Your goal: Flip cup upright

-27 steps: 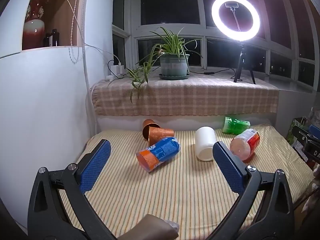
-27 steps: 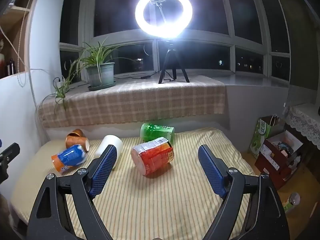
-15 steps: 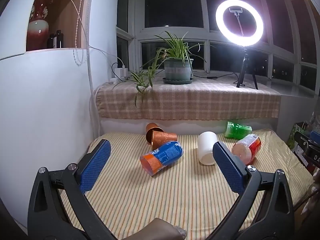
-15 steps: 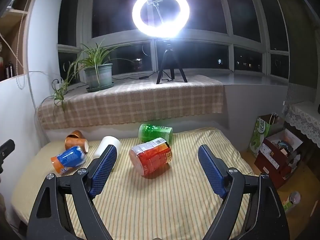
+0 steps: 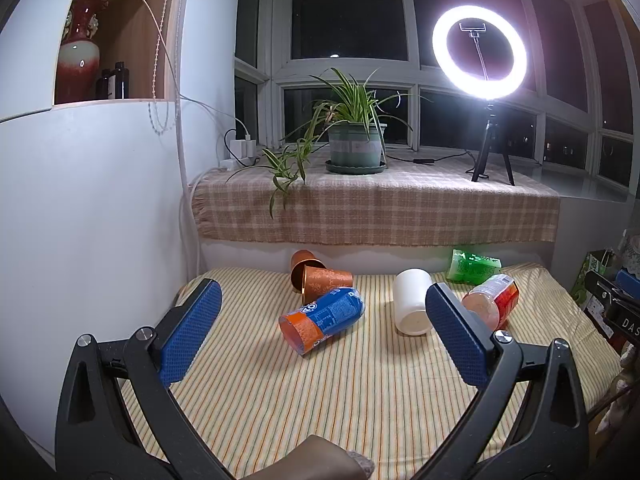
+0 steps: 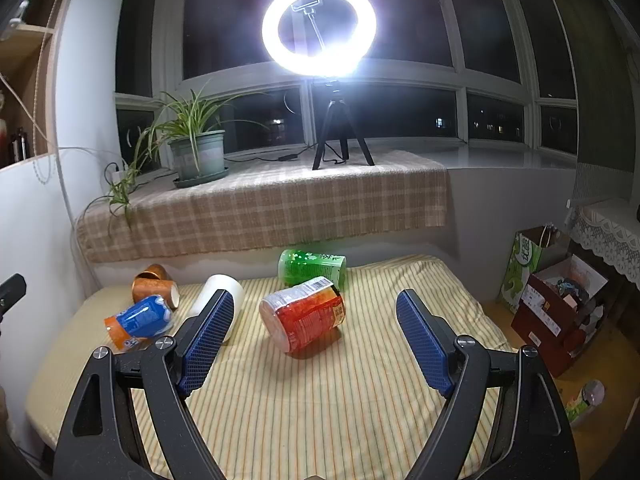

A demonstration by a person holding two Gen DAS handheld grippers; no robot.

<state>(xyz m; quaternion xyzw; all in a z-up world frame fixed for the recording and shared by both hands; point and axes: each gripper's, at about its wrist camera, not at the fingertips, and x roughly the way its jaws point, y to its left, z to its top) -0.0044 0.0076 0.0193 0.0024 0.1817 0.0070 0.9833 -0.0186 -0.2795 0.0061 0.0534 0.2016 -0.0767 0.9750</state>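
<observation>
Several cups lie on their sides on a striped cloth (image 5: 320, 392): a blue-and-orange cup (image 5: 322, 319) (image 6: 138, 322), a white cup (image 5: 412, 301) (image 6: 218, 294), a red cup (image 5: 491, 305) (image 6: 306, 312), a green cup (image 5: 472, 267) (image 6: 312, 268) and two copper cups (image 5: 316, 276) (image 6: 154, 286). My left gripper (image 5: 322, 334) is open and empty, held short of the blue-and-orange cup. My right gripper (image 6: 316, 338) is open and empty, held short of the red cup.
A white cabinet wall (image 5: 92, 220) borders the cloth on the left. A checked sill (image 5: 376, 212) behind holds a potted plant (image 5: 354, 144) and a ring light (image 5: 480, 52). Boxes and bags (image 6: 556, 300) stand on the floor at the right.
Both grippers have drawn back slightly from the cups, which appear a little smaller and farther. No cup has moved. Both grippers stay open.
</observation>
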